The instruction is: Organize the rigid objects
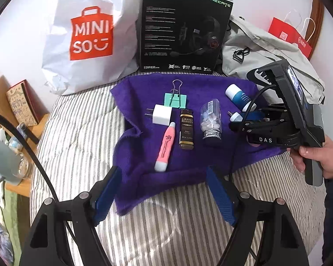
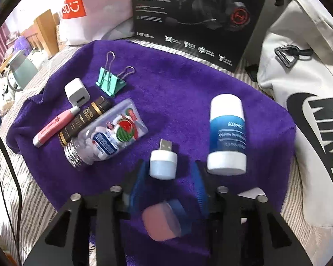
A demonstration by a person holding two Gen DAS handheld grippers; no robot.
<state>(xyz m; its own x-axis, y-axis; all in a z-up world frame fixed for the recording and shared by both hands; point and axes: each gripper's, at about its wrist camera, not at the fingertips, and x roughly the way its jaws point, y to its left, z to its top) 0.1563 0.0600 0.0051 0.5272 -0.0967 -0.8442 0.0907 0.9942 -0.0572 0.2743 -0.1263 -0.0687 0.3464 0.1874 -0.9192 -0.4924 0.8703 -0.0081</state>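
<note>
Pink-capped object: blurred beneath your right gripper; you cannot tell what it is.
USB plug-in light: in your left wrist view, mostly hidden behind the right gripper's fingers and cable.
Blue-and-white stick: its label print is too smeared to read fully.
Headset box: top cut off by the right view's edge; small print illegible.
Nike bag: runs out of frame on the right.
Left gripper: its body is cut off at the bottom edge.
</note>
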